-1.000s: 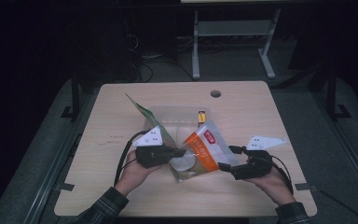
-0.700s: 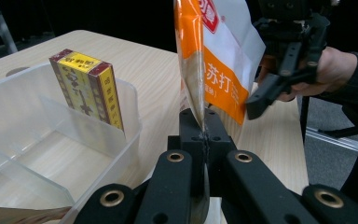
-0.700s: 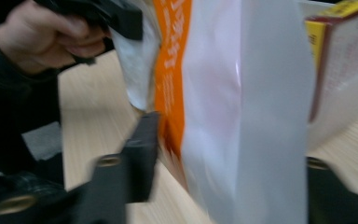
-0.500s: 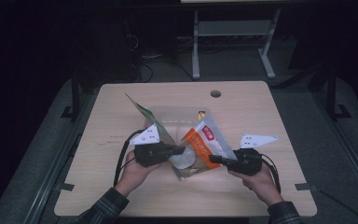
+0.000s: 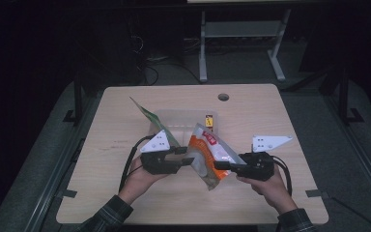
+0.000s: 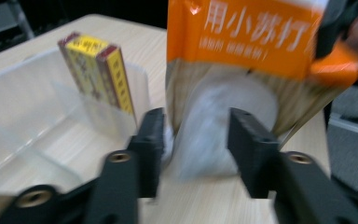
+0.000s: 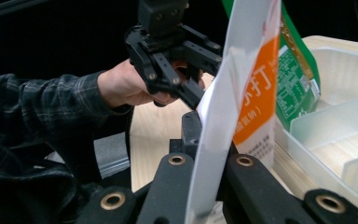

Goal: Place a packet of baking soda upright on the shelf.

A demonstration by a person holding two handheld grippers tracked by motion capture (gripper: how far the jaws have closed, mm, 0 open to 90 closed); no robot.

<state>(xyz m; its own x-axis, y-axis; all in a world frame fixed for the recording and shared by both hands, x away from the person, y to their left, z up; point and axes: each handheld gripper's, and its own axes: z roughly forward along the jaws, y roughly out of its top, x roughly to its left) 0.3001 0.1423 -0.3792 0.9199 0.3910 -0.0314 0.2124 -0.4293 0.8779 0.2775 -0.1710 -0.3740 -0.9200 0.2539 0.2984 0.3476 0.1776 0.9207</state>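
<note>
The left gripper view shows the left gripper's (image 6: 196, 140) fingers, just opened, flanking the orange pouch's (image 6: 247, 60) pale lower end, a yellow box (image 6: 98, 70) behind. The right gripper (image 7: 209, 154) pinches the pouch edge. Bare bench (image 5: 125, 116) lies leftward. Since earlier, the pouch stands more upright beside the clear tray (image 5: 183, 116).

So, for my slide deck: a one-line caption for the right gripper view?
Right gripper pinches the orange-and-white pouch's edge, with the left gripper at its far side beside a clear divided tray.
</note>
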